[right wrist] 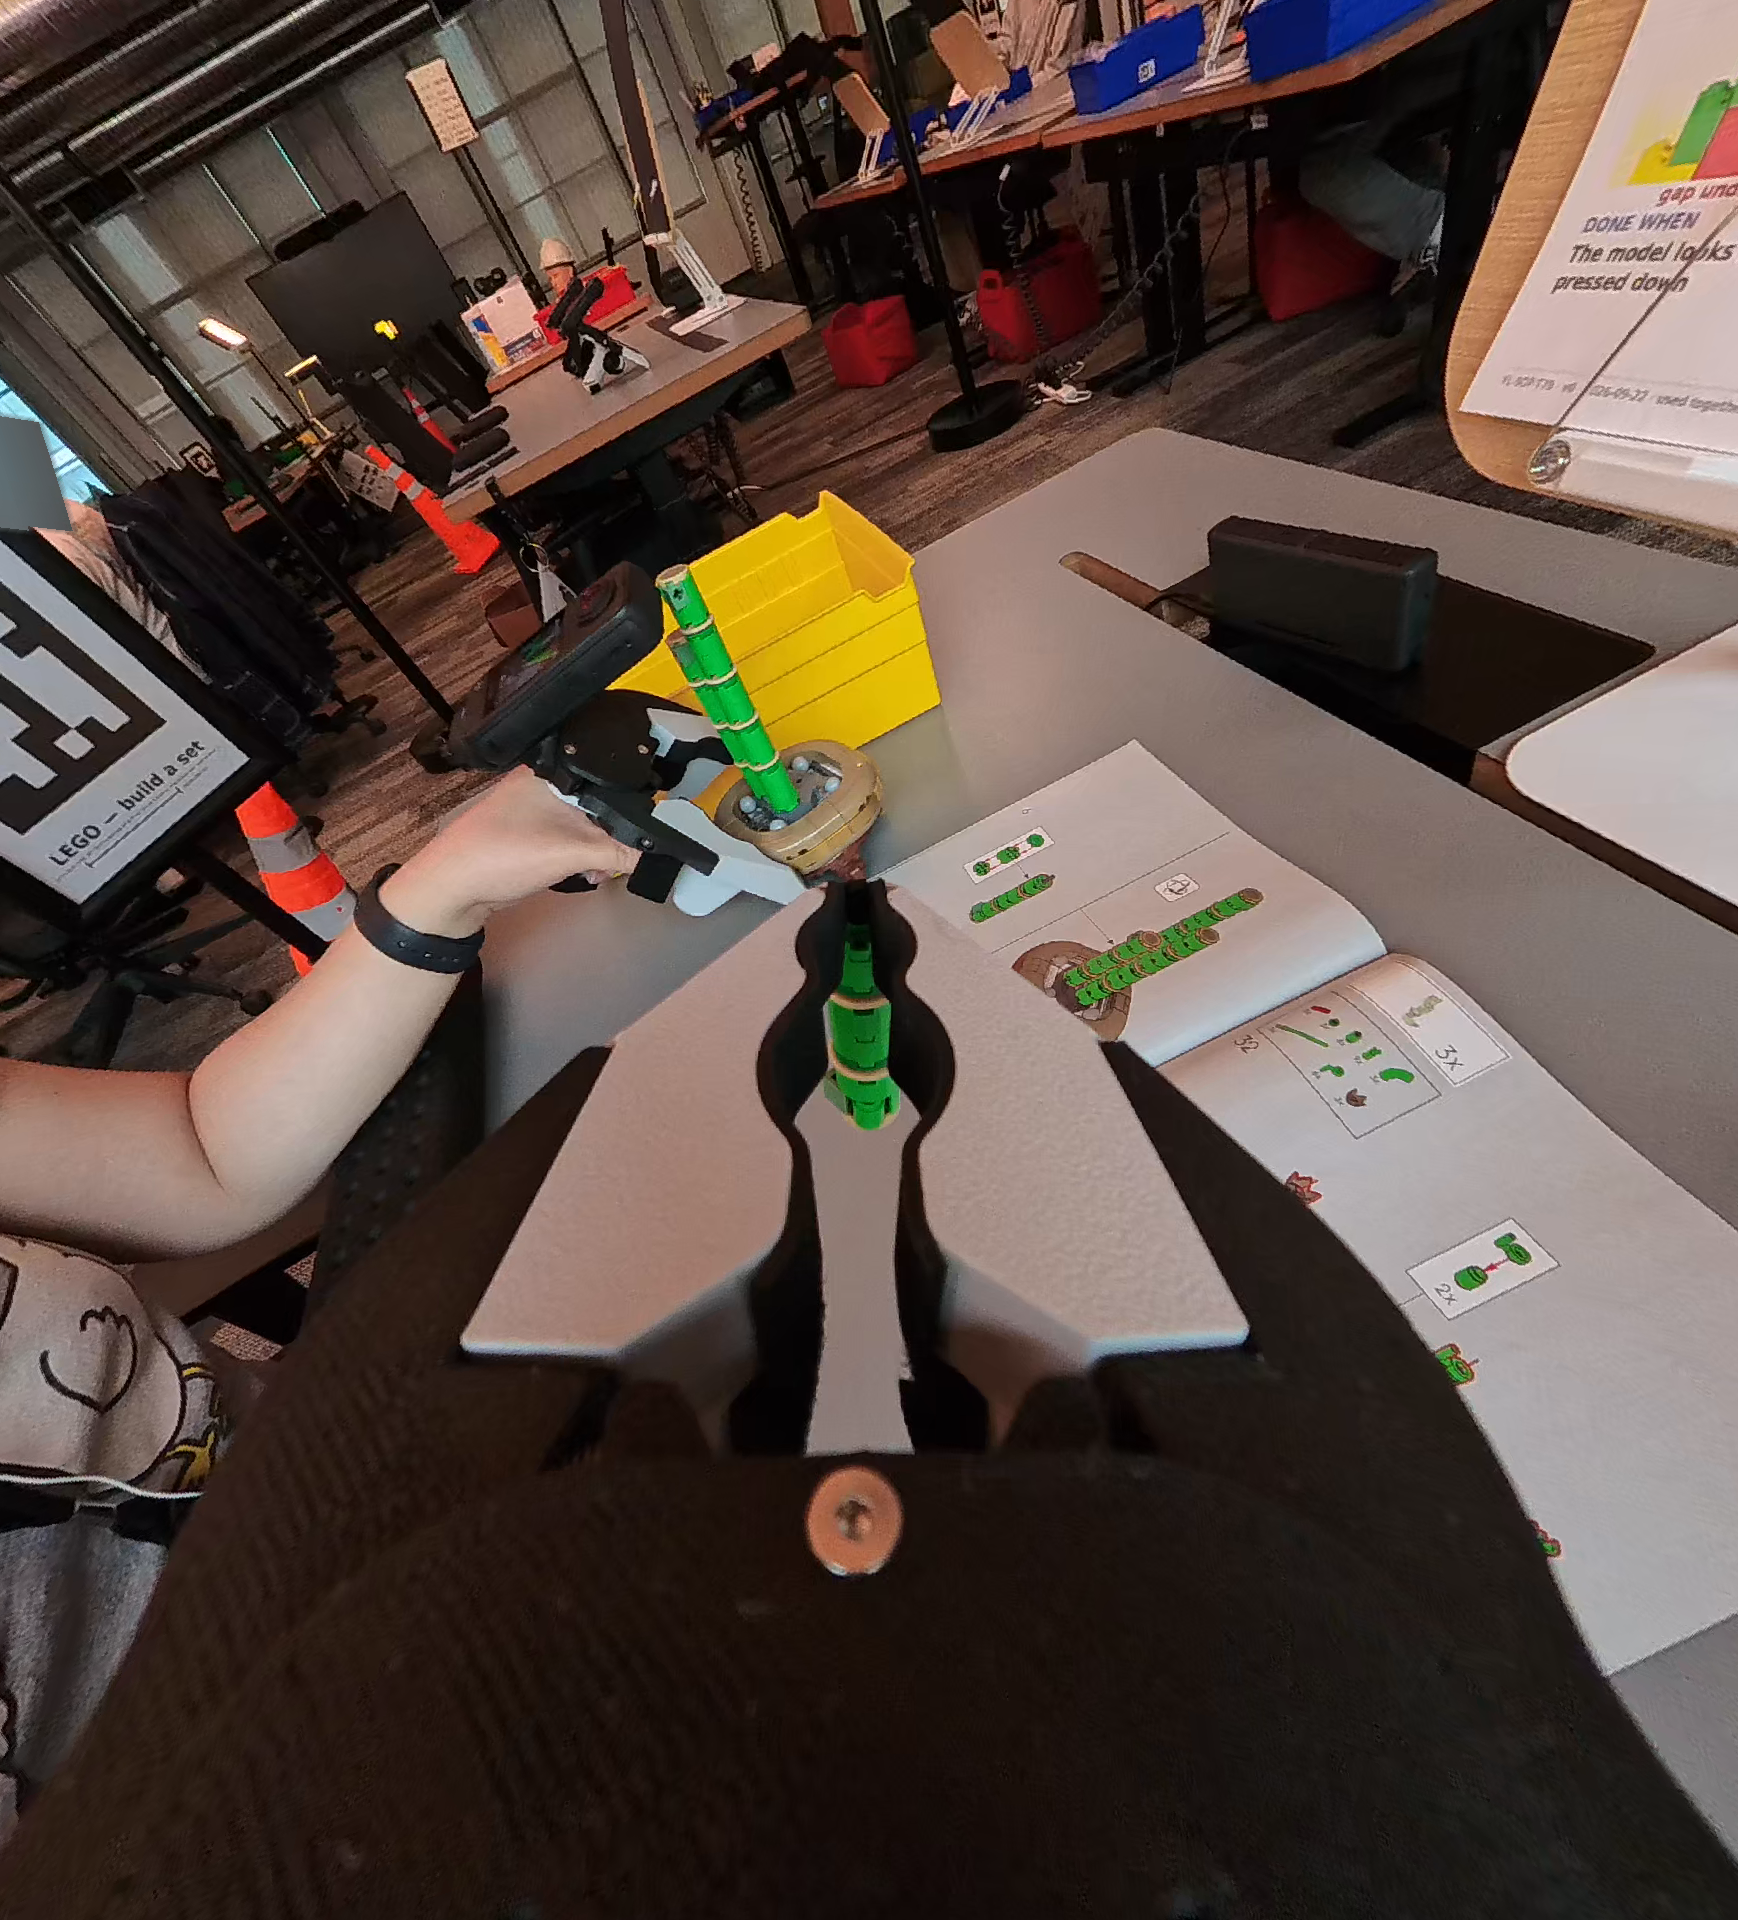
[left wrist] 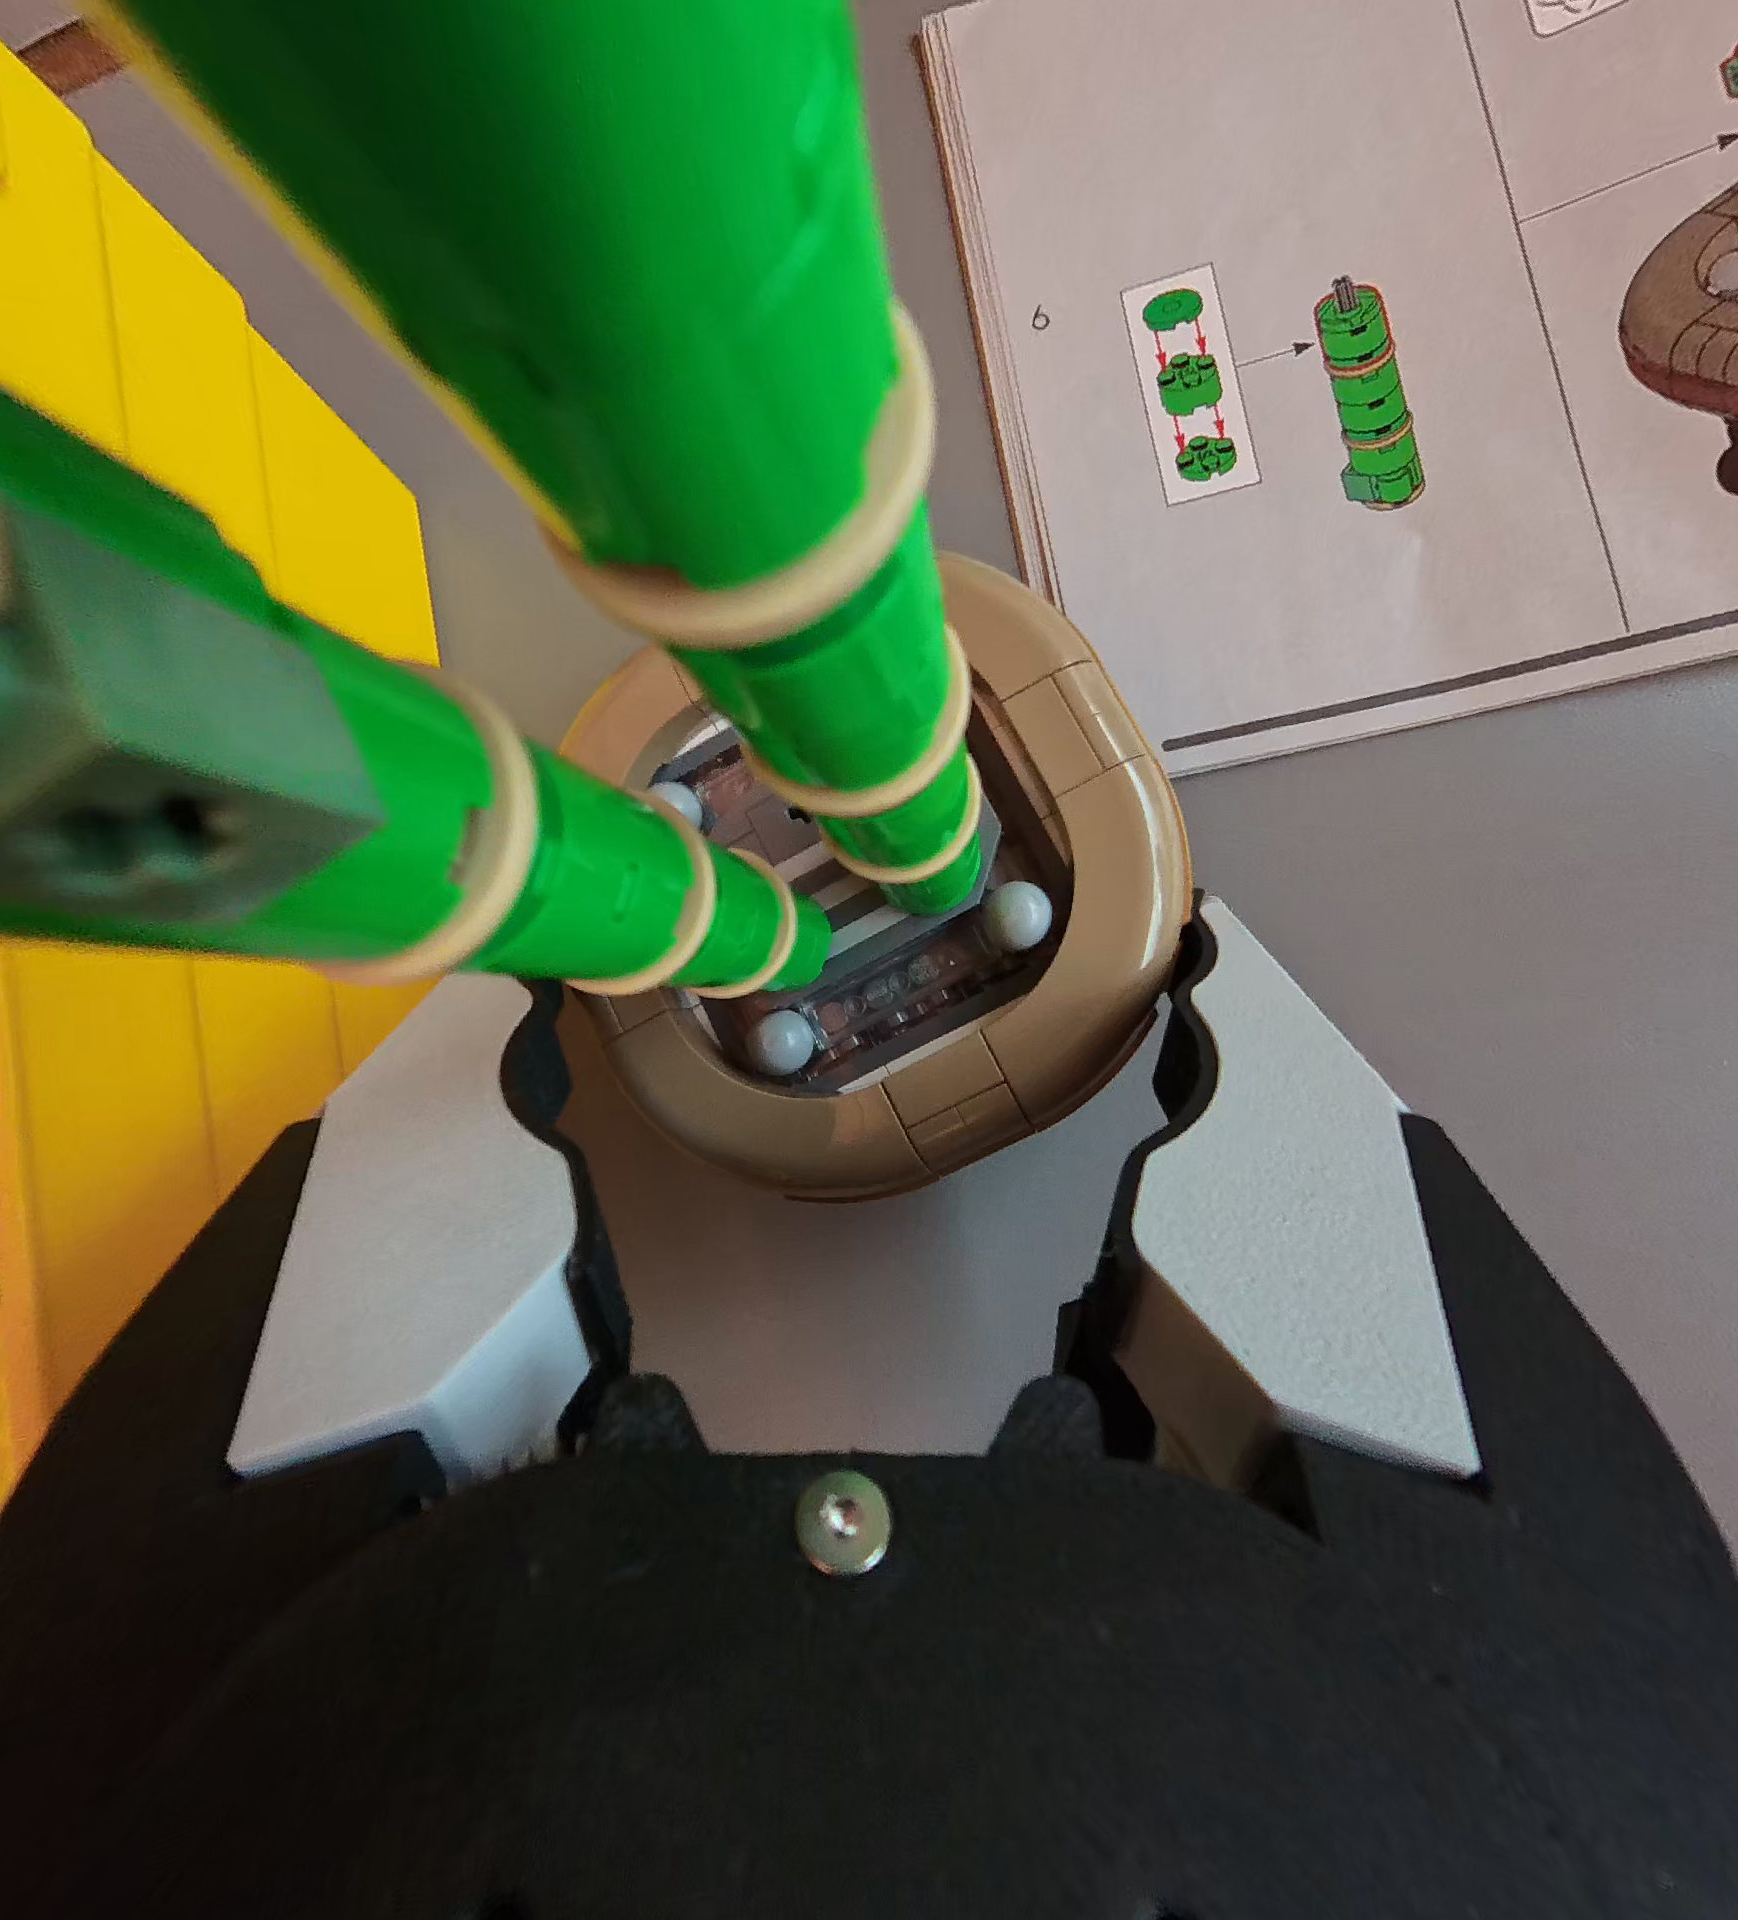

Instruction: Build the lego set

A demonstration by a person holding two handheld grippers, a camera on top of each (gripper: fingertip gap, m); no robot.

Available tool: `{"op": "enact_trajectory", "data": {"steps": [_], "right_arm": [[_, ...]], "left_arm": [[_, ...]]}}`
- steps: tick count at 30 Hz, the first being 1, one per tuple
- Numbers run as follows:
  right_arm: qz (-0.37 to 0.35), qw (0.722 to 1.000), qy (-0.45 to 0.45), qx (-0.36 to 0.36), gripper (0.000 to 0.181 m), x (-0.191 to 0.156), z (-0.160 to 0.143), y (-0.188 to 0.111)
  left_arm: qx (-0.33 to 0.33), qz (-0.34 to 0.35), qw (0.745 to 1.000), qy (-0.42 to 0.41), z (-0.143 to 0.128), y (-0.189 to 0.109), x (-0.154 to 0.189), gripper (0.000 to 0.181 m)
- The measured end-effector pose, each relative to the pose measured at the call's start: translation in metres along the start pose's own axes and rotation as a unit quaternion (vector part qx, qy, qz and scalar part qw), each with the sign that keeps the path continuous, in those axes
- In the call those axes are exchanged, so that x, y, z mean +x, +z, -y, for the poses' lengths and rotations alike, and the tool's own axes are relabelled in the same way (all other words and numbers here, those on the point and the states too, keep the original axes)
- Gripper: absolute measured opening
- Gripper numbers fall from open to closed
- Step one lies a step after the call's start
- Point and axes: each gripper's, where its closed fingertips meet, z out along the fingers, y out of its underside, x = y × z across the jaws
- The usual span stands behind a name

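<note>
The left gripper has its fingers spread around the tan pot base, which stands on the grey table with two green stalks rising from it. The right gripper pinches a short green stalk segment between its fingers, just short of the pot; the instruction booklet lies to their right.

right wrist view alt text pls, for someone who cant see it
The right tongs are shut on a short green stalk segment above an open instruction booklet on a grey table. Beyond, a person's hand holds the left tongs against a tan pot base with tall green stalks, a yellow bin behind.
</note>
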Motion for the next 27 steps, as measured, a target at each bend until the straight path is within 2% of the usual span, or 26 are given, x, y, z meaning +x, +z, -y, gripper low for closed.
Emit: {"op": "enact_trajectory", "data": {"steps": [19, 27], "right_arm": [[0.002, 1.0, 0.001, -0.003, 0.003, -0.0002, -0.0014, -0.0005], [0.001, 1.0, 0.002, 0.003, 0.003, 0.0006, 0.0012, -0.0046]], "left_arm": [[0.017, 0.011, 1.0, -0.001, -0.0058, -0.005, -0.0016, 0.12], [0.046, 0.007, 0.999, 0.001, -0.0018, -0.0101, -0.0001, 0.121]]}}
